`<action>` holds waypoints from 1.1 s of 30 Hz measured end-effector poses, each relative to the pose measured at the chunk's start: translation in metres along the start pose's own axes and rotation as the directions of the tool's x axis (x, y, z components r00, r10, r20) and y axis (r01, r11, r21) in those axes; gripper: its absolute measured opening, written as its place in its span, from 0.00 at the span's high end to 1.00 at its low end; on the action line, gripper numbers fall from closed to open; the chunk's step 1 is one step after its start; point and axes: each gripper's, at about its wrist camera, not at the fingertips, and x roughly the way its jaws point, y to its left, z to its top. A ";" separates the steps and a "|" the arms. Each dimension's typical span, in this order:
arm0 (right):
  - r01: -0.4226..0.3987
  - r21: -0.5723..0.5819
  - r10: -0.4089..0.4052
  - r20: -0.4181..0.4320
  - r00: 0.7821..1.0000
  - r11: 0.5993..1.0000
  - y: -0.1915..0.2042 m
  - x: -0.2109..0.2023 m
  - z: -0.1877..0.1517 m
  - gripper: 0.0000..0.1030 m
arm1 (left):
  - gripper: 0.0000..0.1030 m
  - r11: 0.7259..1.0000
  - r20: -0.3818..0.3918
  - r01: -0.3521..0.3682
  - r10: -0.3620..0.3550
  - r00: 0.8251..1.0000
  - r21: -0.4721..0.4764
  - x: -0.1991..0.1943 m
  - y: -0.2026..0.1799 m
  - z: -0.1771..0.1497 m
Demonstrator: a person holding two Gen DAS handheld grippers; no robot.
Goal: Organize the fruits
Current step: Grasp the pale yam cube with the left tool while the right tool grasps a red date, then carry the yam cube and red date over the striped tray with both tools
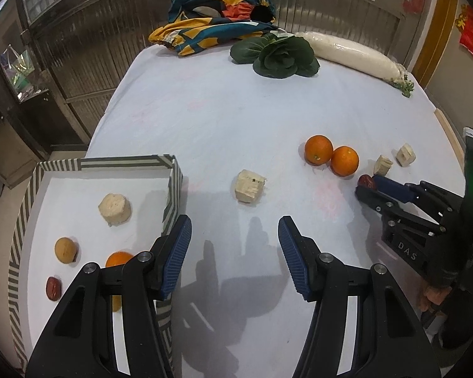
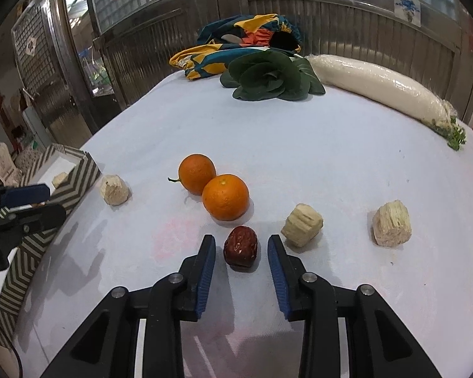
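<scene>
A striped box (image 1: 170,170) at the left holds a pale cut chunk (image 1: 115,209), a walnut (image 1: 65,249), an orange (image 1: 118,260) and a red date (image 1: 53,288). My left gripper (image 1: 235,234) is open and empty beside the box's right wall. On the white table lie two oranges (image 2: 225,197), (image 2: 196,173) and pale chunks (image 2: 302,225), (image 2: 391,223), (image 2: 113,190). My right gripper (image 2: 241,245) is open with its jaws on either side of a red date (image 2: 240,245), not touching it. It also shows in the left wrist view (image 1: 367,186).
A leafy green vegetable (image 2: 269,77), a long white radish (image 2: 378,86) and a colourful cloth (image 2: 236,42) lie at the far edge of the table (image 2: 331,157). Metal doors stand behind it.
</scene>
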 end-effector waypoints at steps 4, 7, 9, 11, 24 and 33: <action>-0.015 -0.001 0.015 0.005 1.000 1.000 -0.002 -0.003 -0.003 0.80 | 0.44 1.000 -0.032 0.012 -0.012 0.999 -0.001 0.013 0.003 0.010; -0.016 0.010 0.016 0.022 1.000 1.000 -0.007 -0.009 -0.004 0.80 | 0.44 1.000 -0.071 0.019 -0.021 0.997 -0.020 0.028 0.006 0.020; -0.031 0.021 0.031 0.025 0.999 0.999 -0.010 -0.011 -0.004 0.80 | 0.44 0.999 -0.093 0.031 -0.034 0.995 -0.036 0.037 0.007 0.026; -0.042 0.031 0.041 0.023 0.999 0.999 -0.013 -0.010 -0.004 0.80 | 0.44 0.998 -0.104 0.043 -0.047 0.993 -0.044 0.044 0.006 0.030; -0.074 0.038 0.072 0.034 0.997 0.997 -0.017 -0.015 -0.004 0.80 | 0.75 0.998 -0.100 0.068 -0.069 0.993 -0.013 0.059 -0.004 0.034; -0.094 0.038 0.092 0.051 0.994 0.995 -0.006 -0.027 -0.009 0.80 | 0.75 0.999 -0.010 0.043 -0.043 0.999 0.012 0.010 -0.003 0.010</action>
